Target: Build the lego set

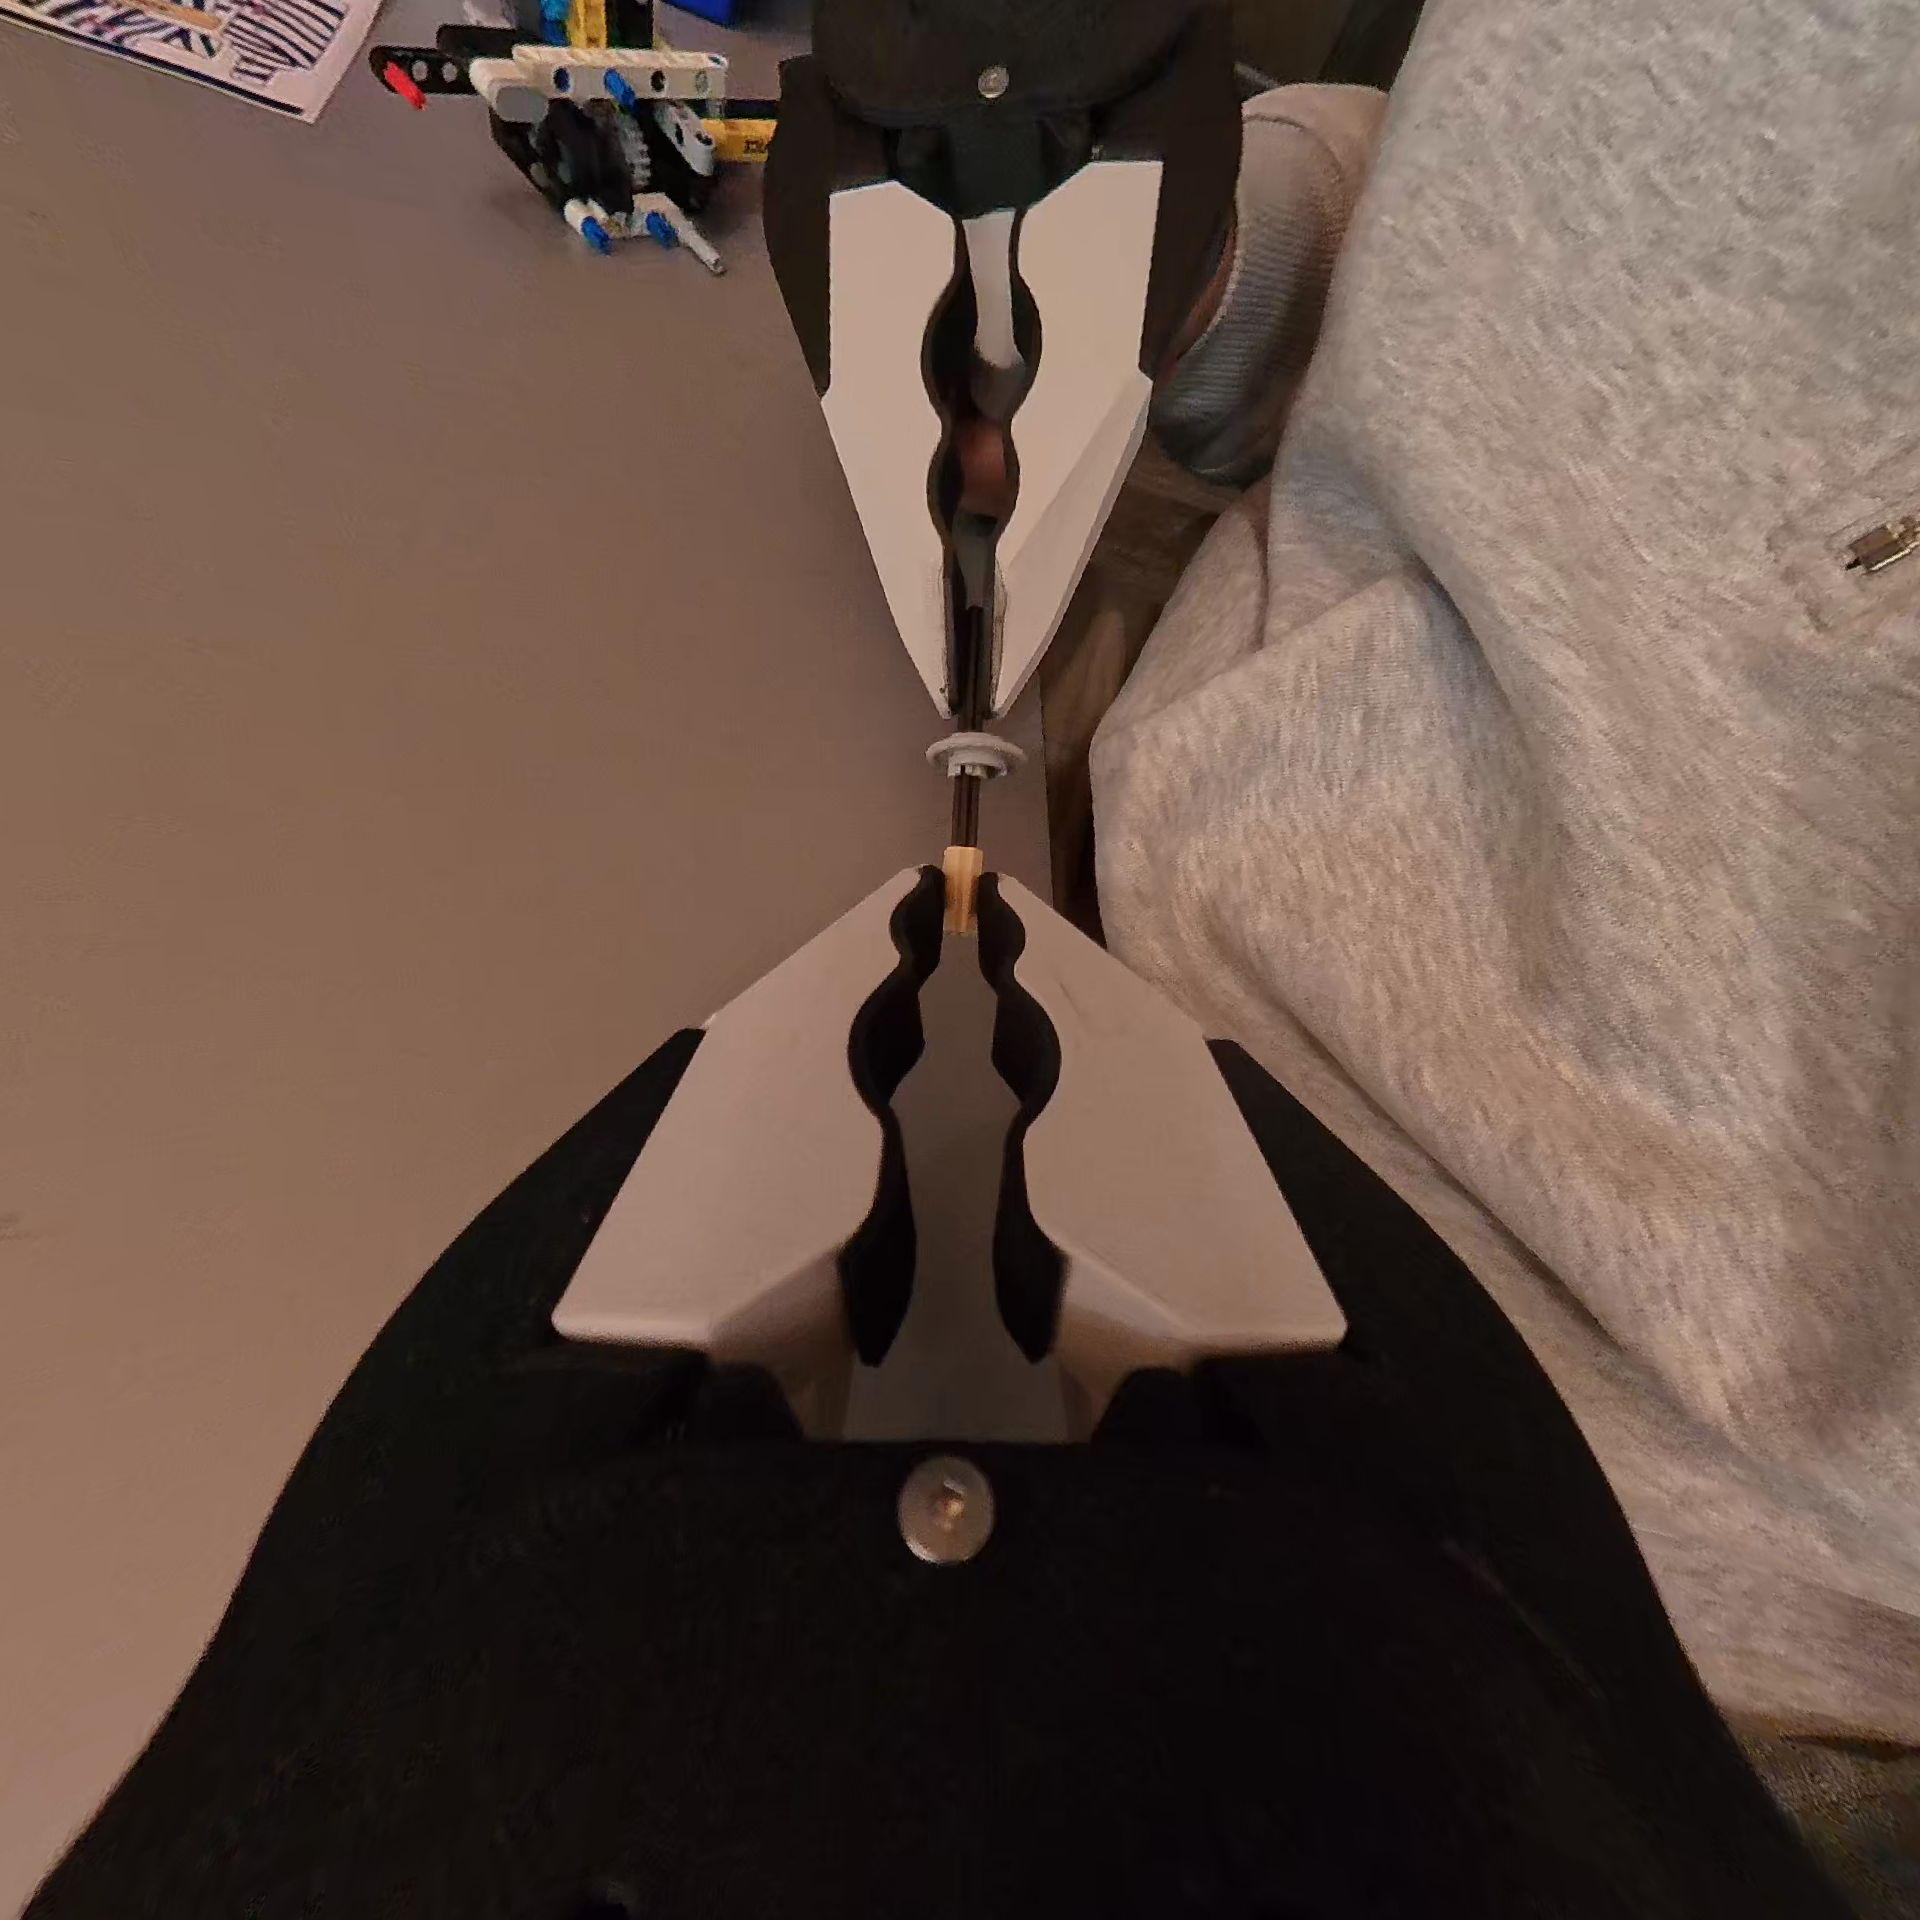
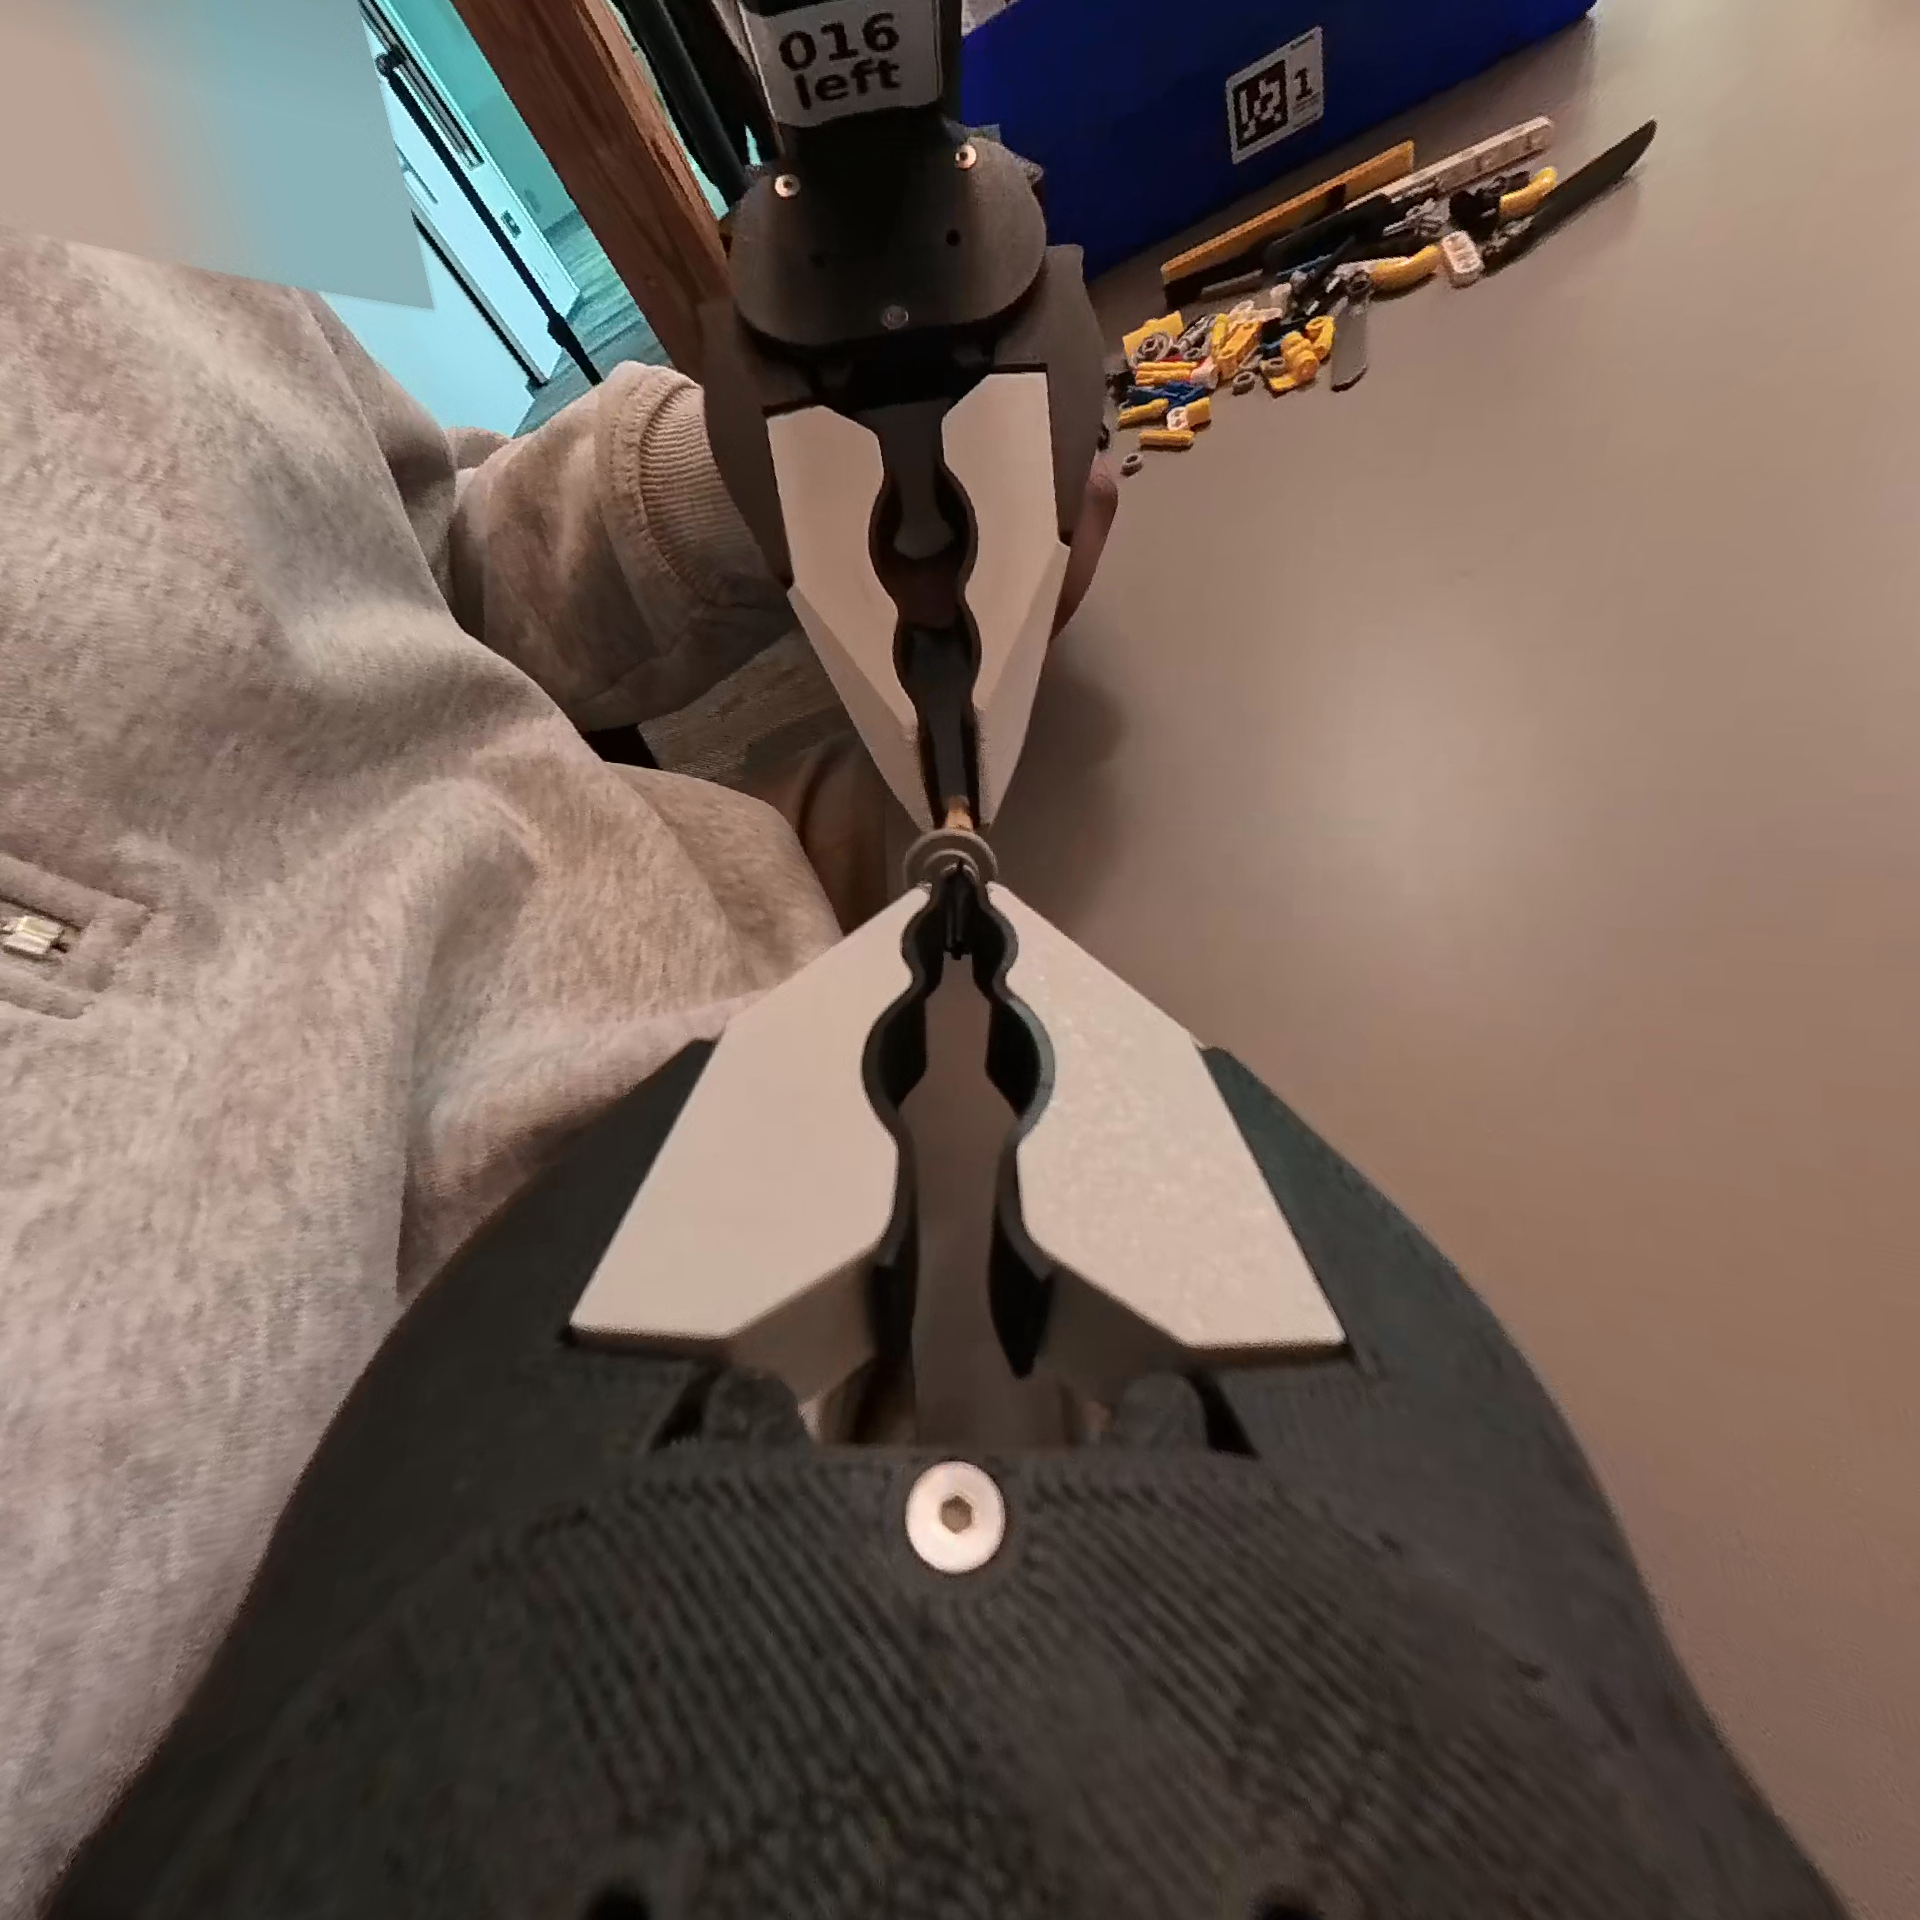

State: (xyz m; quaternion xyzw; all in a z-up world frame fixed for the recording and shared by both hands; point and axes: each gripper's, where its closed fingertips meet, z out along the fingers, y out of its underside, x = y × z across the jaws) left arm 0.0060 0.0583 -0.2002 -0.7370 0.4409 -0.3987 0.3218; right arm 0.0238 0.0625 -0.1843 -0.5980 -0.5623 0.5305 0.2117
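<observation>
My left gripper (image 1: 958, 896) is shut on a small tan bush (image 1: 959, 883) at its tips. My right gripper (image 1: 971, 707) faces it tip to tip and is shut on a thin black axle (image 1: 966, 816). A grey flanged bush (image 1: 974, 756) sits on the axle between the two grippers. The tan bush is at the axle's free end. In the right wrist view my right gripper (image 2: 954, 906) pinches the axle (image 2: 954, 920), with the grey bush (image 2: 951, 857) just past its tips and the left gripper (image 2: 961, 821) right behind it. Both are held above the table edge.
A partly built model (image 1: 592, 114) stands on the grey table (image 1: 364, 623) at the back, beside a printed sheet (image 1: 208, 42). A pile of loose yellow, blue and grey parts (image 2: 1247, 353) lies by a blue bin (image 2: 1143, 135). A person's grey sweater (image 1: 1558, 727) fills one side. My left and right fingertips are right by each other.
</observation>
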